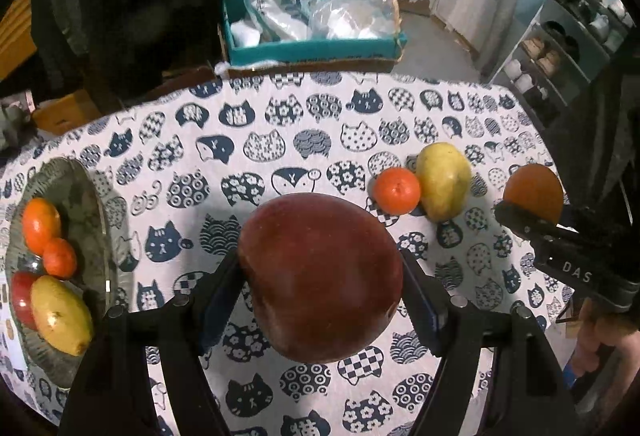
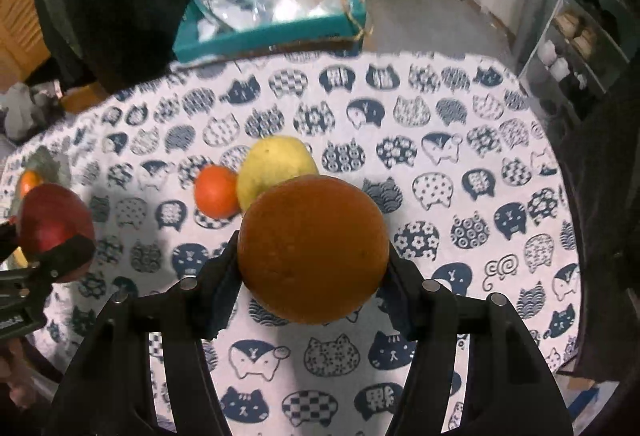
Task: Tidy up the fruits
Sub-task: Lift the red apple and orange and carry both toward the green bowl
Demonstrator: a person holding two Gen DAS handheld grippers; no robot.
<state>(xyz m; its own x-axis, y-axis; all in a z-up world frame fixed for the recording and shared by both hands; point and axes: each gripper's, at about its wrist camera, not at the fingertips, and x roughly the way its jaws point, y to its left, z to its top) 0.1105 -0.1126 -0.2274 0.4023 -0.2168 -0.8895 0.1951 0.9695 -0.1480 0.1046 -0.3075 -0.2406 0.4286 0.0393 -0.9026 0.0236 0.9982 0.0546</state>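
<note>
My left gripper is shut on a big red apple and holds it above the cat-print tablecloth. My right gripper is shut on a large orange, also held above the cloth. A small tangerine and a yellow pear lie touching on the cloth, beyond the orange in the right wrist view. A grey plate at the left holds two tangerines, a red fruit and a yellow mango.
A teal box full of plastic bags stands past the table's far edge. A dark chair or garment is at the back left. A shoe rack stands at the right on the floor.
</note>
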